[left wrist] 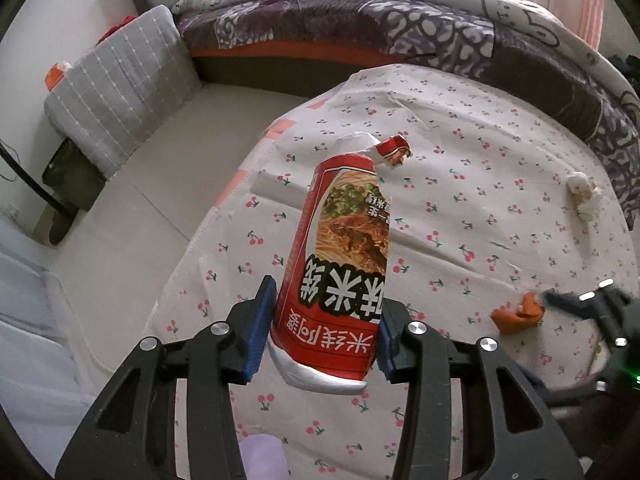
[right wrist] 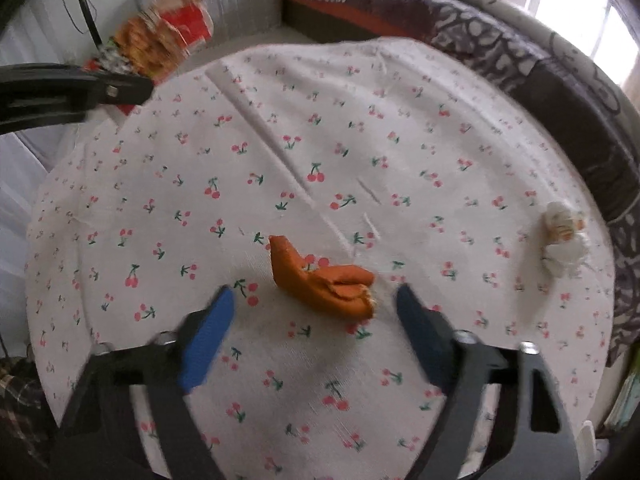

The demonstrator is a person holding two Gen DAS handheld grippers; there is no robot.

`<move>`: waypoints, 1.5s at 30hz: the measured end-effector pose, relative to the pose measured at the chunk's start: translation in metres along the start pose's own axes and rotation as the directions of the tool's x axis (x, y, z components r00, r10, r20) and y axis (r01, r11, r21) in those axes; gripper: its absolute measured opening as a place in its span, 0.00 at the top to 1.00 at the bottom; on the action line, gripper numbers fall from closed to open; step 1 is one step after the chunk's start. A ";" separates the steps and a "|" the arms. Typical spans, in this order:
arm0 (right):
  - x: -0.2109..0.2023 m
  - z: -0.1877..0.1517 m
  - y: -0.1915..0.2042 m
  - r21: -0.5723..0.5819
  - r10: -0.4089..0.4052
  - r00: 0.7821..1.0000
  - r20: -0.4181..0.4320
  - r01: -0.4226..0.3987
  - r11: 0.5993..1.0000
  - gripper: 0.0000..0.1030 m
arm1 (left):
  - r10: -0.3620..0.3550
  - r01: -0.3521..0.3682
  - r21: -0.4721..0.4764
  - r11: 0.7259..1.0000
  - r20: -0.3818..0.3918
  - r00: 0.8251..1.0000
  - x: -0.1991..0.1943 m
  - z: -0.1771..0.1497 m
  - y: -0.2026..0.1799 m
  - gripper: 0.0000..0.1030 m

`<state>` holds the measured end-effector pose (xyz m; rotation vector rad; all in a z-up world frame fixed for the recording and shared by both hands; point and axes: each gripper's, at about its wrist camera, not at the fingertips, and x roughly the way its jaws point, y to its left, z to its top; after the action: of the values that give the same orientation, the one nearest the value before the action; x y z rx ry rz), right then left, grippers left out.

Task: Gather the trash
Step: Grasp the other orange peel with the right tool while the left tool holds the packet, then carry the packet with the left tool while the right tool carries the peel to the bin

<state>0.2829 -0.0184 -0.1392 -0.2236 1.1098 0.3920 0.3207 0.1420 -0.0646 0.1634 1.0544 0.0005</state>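
So the left gripper is pinching a torn red noodle wrapper between its blue pads, holding it up off the table, which has a white cherry-print cloth on it. In the left wrist view the wrapper runs from the jaws up toward 12 o'clock, ripped end curling at the top.

The right gripper has its jaws spread wide and nothing in them, hovering low over the cloth. An orange peel lies on the table just ahead of the gap between the pads, not touching either one as far as I can tell. A crumpled white tissue wad sits well apart from it, out around 3 o'clock near the table's edge, with a purple patterned quilt behind
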 end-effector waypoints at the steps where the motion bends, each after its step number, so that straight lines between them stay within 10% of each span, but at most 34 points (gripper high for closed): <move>1: 0.003 0.000 -0.002 0.007 -0.008 1.000 0.008 0.007 1.000 0.55 | -0.004 0.004 -0.008 1.000 0.000 1.000 -0.001 0.000 0.000 0.59; 3: 0.001 0.001 -0.008 0.042 0.005 1.000 0.028 -0.006 0.999 0.79 | -0.005 0.005 -0.022 1.000 0.000 1.000 0.000 0.000 0.001 0.59; 5: -0.005 0.001 -0.015 0.084 0.018 0.999 0.048 -0.022 0.996 0.81 | -0.008 0.008 -0.040 0.999 0.007 1.000 -0.004 0.001 0.001 0.59; 26: -0.154 -0.026 -0.072 0.304 -0.083 0.912 0.401 -0.047 0.951 0.82 | -0.109 0.140 -0.135 0.981 0.215 0.971 -0.087 0.010 -0.043 0.59; 45: -0.228 -0.095 -0.127 0.420 -0.205 0.867 0.454 -0.005 0.908 0.82 | -0.247 0.260 -0.027 0.965 0.232 0.941 -0.116 -0.013 -0.133 0.59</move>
<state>0.1688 -0.2129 0.0227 0.1866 0.6464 0.0981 0.2413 0.0031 0.0117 -0.0264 0.8394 -0.2173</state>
